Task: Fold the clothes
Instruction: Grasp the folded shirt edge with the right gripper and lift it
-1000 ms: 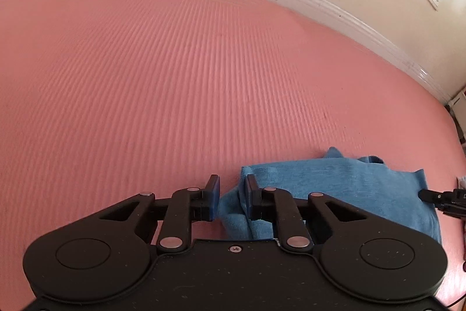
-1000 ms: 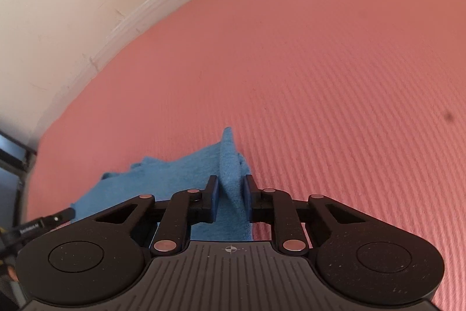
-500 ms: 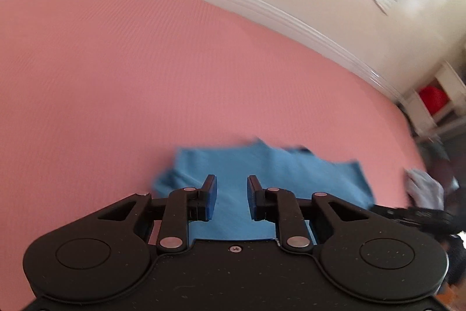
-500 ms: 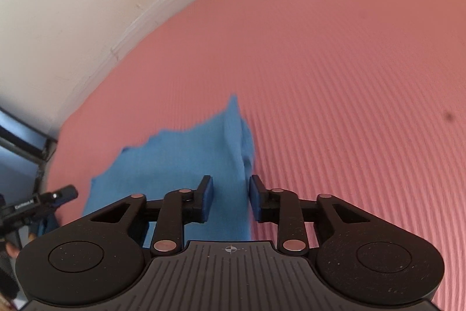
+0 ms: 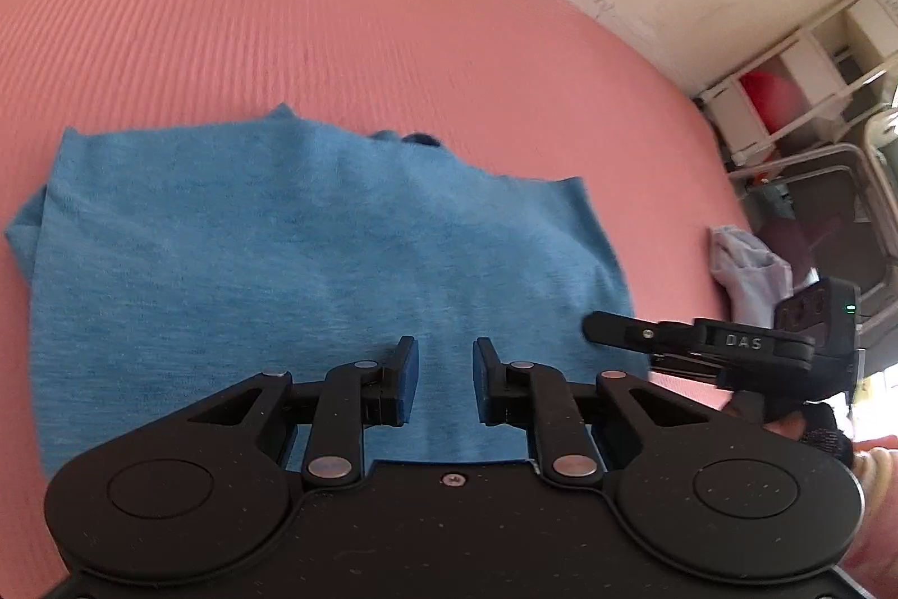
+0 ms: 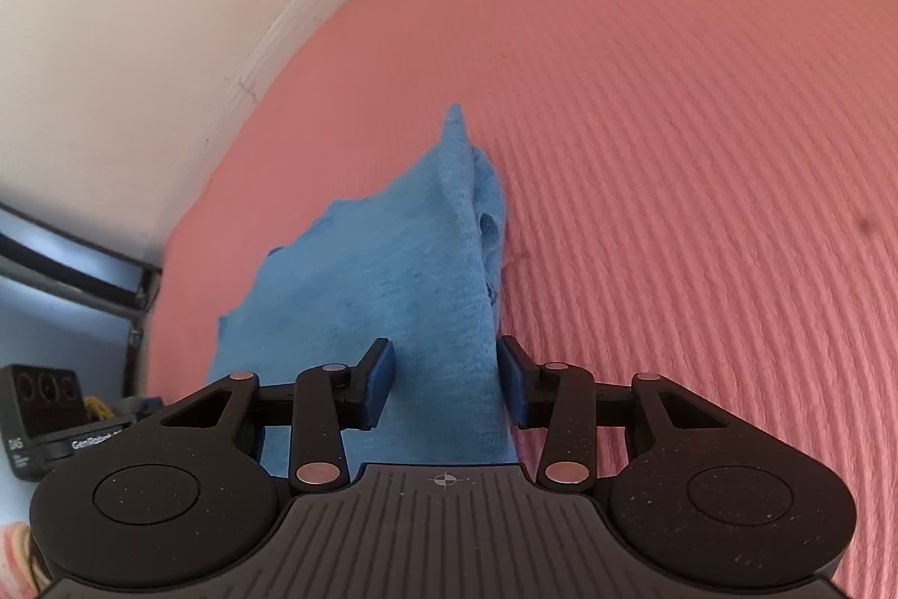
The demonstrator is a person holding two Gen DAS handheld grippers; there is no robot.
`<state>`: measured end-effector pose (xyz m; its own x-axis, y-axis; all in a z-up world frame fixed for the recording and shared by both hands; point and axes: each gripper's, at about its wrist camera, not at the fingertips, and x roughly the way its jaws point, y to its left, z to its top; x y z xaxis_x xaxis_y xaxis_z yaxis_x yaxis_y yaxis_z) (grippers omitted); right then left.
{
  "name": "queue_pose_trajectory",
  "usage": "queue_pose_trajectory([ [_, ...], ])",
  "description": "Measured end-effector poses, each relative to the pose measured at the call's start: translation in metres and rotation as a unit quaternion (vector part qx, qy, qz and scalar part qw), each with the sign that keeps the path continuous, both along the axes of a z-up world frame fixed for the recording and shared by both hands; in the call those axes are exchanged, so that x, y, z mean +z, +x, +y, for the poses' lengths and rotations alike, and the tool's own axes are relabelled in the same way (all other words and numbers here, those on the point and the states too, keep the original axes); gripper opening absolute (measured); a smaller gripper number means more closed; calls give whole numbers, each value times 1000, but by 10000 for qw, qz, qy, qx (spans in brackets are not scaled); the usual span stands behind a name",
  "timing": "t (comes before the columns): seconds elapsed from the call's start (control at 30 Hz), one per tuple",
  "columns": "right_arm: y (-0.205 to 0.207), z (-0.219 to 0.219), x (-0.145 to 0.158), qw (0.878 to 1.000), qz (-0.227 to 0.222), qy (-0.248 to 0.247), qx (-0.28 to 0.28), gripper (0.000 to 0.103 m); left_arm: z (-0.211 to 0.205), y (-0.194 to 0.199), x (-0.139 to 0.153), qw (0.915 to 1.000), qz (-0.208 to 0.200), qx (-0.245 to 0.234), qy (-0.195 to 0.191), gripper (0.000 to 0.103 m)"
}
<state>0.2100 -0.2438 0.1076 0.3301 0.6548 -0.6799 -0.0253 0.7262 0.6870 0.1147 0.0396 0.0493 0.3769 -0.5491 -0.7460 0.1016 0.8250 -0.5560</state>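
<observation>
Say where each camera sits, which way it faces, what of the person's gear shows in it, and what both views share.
Left wrist: on the left gripper, looking down across the blue garment on the pink mat toward a wall; jaws closing, pads clear of cloth; the right gripper enters at right.
Right wrist: on the right gripper, facing along the garment's right edge; jaws closing, cloth between them; the left gripper's body shows at far left.
Shared: garment, mat, wall.

Left gripper [image 5: 445, 377] fingers slightly parted, closing; right gripper [image 6: 443, 383] fingers apart, closing
</observation>
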Motion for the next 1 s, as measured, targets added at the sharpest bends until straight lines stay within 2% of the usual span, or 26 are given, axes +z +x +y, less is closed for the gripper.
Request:
queue_pose_trajectory([
  [0.13, 1, -2, -1, 10000, 59, 71, 6, 17, 7, 1, -10, 9995, 276, 165, -58, 16],
  [0.2, 1, 1, 4, 10000, -2, 36, 85, 13, 10, 0, -15, 9991, 324, 282, -66, 11],
  [0.3, 1, 4, 13, 9999, -87, -24, 142, 12, 11, -1, -16, 9991, 316, 289, -48, 11],
  [0.4, -2, 7, 25, 9996, -176, -117, 190, 11, 8, -2, -10, 9993, 284, 161, 163, 11],
  [0.47, -3, 12, 36, 9993, -230, -223, 205, 11, 14, -3, -1, 9993, 326, 139, 81, 13],
  [0.7, -3, 51, 87, 9971, -437, -476, 395, 11, 93, -18, 35, 9974, 19, 707, -113, 28],
  [0.9, 4, 108, 120, 9961, -370, -303, 739, 10, 170, -37, 45, 9850, 47, 1718, -165, 30],
  [1.0, 10, 147, 122, 9945, -339, -279, 955, 9, 189, -45, 40, 9798, 197, 1968, -302, 30],
])
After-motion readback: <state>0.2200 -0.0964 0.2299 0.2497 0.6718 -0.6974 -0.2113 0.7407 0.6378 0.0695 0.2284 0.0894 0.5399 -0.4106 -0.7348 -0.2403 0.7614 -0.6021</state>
